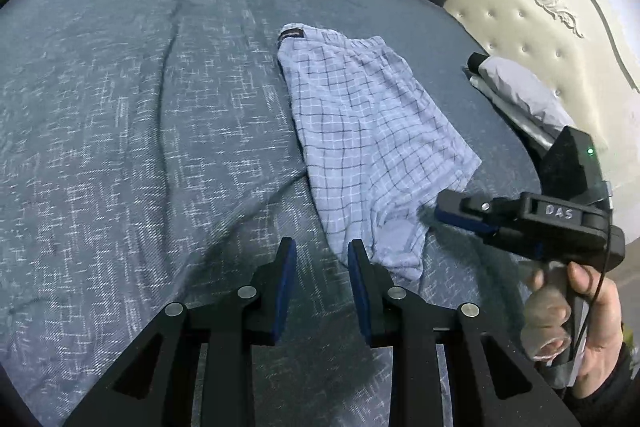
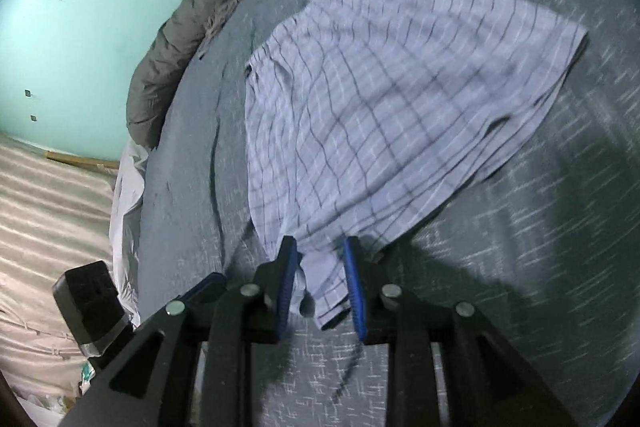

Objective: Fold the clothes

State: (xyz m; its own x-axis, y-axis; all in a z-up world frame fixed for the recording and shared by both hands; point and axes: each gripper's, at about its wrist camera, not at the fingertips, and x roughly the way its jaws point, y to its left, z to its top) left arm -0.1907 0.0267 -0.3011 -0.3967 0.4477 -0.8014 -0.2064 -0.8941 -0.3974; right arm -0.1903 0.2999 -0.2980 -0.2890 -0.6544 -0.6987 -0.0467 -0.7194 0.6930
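1. The right claw (image 2: 320, 247) tilts down over the shorts' (image 2: 392, 99) near hem, jaws parted, cloth lying loose between them.
2. The left claw (image 1: 322, 251) hovers beside the shorts, released and empty.
3. The shorts lie folded on the blue bedspread (image 1: 140, 115).
4. A hand (image 1: 580, 323) grips the right handle.

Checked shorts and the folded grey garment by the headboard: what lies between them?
Only bare blue-grey bedspread separates the checked shorts from the folded grey garment; the left wrist view shows it.
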